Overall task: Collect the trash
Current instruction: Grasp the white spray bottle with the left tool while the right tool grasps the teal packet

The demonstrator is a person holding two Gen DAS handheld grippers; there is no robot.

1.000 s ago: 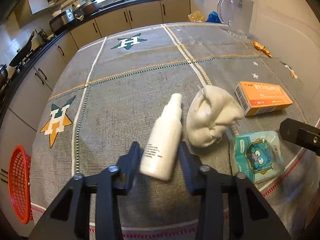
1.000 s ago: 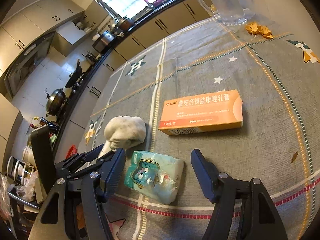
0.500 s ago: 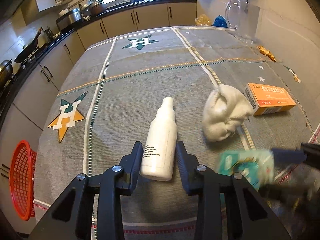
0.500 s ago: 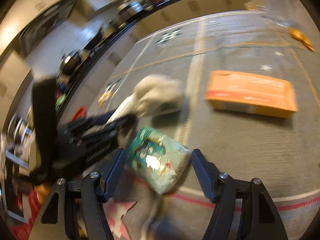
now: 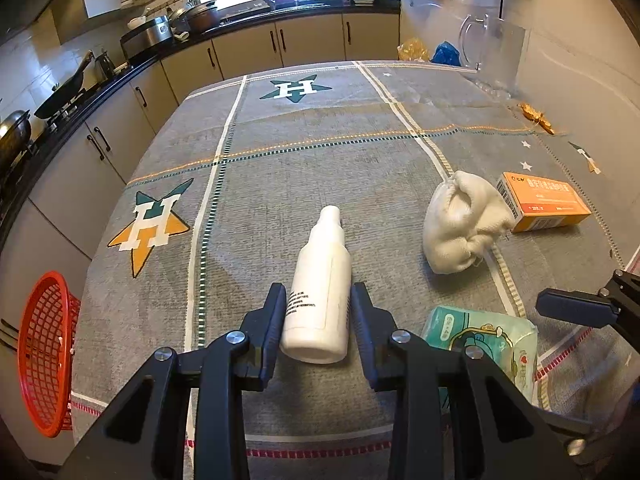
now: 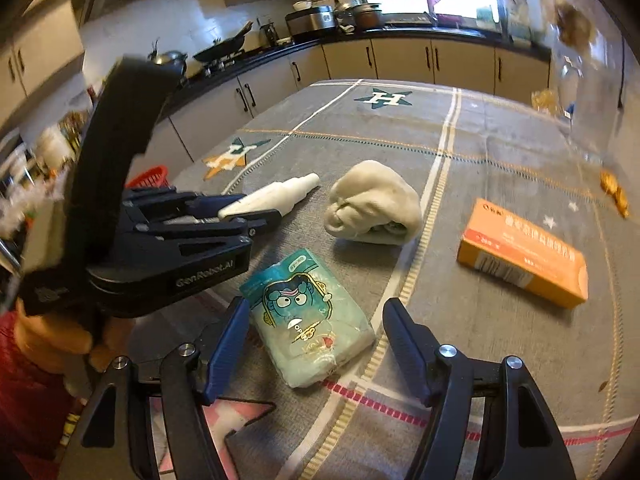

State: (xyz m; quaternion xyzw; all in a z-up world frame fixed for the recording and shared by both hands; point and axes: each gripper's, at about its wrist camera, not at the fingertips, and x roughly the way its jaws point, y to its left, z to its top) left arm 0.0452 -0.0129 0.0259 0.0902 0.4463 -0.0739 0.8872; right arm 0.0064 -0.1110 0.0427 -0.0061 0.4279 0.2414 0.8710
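A white spray bottle (image 5: pixel 320 280) lies on the grey tablecloth (image 5: pixel 320 160), and my left gripper (image 5: pixel 319 300) is closing on its lower body with both pads against its sides. The right wrist view shows that gripper (image 6: pixel 256 216) from the side, with the bottle (image 6: pixel 276 196) between its fingers. A teal tissue pack with a cartoon face (image 6: pixel 308 312) lies between the fingers of my right gripper (image 6: pixel 316 320). That gripper is open, and its pads stand clear of the pack. One right finger (image 5: pixel 576 312) shows just past the pack (image 5: pixel 480 336).
A crumpled white cloth (image 5: pixel 460 224) and an orange medicine box (image 5: pixel 544 200) lie to the right of the bottle. A red basket (image 5: pixel 44 352) hangs off the table's left edge. At the far right stand a glass jug (image 5: pixel 496 52) and an orange wrapper (image 5: pixel 536 118). Kitchen cabinets lie beyond.
My left fingers have closed in onto the bottle's sides. The right gripper has rolled and swung left, so the tissue pack now lies square between its open fingers.
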